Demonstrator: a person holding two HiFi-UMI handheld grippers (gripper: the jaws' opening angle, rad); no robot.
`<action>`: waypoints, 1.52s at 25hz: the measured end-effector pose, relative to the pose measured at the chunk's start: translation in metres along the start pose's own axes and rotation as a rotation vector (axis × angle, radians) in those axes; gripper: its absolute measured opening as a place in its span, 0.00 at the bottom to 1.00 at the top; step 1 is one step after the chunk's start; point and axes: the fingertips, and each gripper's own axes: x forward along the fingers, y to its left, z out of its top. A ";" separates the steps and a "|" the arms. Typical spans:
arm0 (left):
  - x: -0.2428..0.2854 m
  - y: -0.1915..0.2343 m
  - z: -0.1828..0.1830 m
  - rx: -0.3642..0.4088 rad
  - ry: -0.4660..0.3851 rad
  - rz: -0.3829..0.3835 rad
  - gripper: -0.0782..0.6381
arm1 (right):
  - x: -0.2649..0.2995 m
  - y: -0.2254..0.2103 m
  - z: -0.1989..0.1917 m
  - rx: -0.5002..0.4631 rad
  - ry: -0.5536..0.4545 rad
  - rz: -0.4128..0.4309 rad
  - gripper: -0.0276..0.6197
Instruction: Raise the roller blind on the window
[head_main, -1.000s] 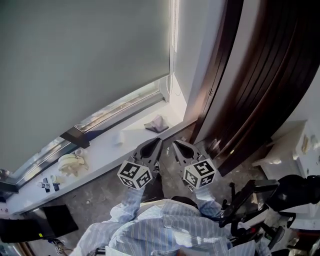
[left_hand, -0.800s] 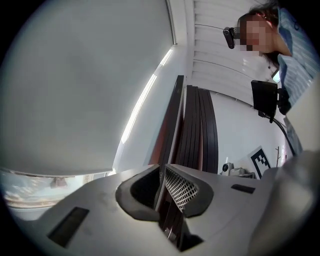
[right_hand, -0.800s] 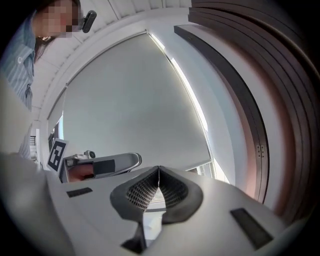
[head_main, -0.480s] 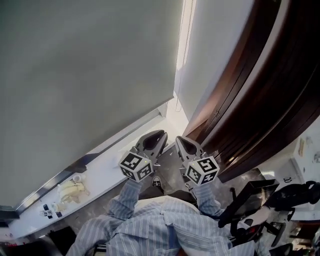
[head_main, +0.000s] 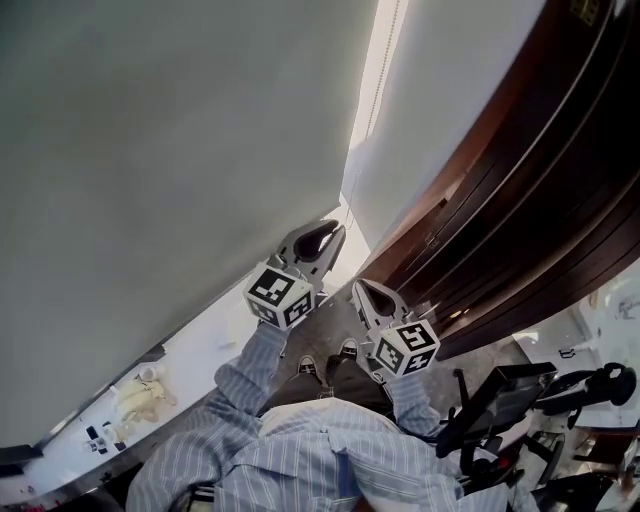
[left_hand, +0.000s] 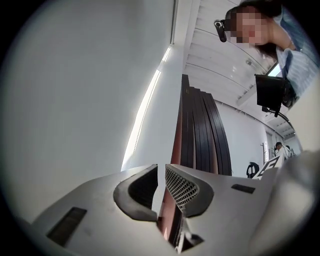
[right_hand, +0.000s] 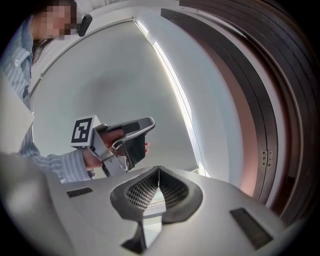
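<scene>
The grey roller blind (head_main: 170, 170) is down and fills the left and top of the head view. A bright strip of window with a thin bead chain (head_main: 372, 95) runs along its right edge; the chain also shows as a fine line (right_hand: 192, 130) in the right gripper view. My left gripper (head_main: 335, 232) is raised near the blind's lower right corner. Its jaws stand a narrow slit apart with nothing between them (left_hand: 161, 170). My right gripper (head_main: 362, 290) hangs lower, in front of the wall, shut and empty (right_hand: 158, 170).
Dark brown curtain folds (head_main: 520, 200) hang at the right. The white window sill (head_main: 190, 360) below carries small items (head_main: 135, 400). Black equipment (head_main: 520, 395) stands at the lower right beside the person.
The head view has tilted up, so the sill slid down and left. My left gripper rose toward the blind's right edge. My right gripper stayed low and shut.
</scene>
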 end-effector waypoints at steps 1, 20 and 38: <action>0.008 0.004 0.002 0.005 -0.004 0.003 0.15 | 0.002 -0.005 -0.001 0.003 0.007 -0.004 0.05; 0.147 0.108 0.023 0.065 0.010 0.124 0.26 | 0.058 -0.075 0.045 -0.057 0.042 0.117 0.05; 0.156 0.121 0.052 0.007 -0.177 0.132 0.15 | 0.072 -0.084 0.043 -0.053 0.057 0.199 0.05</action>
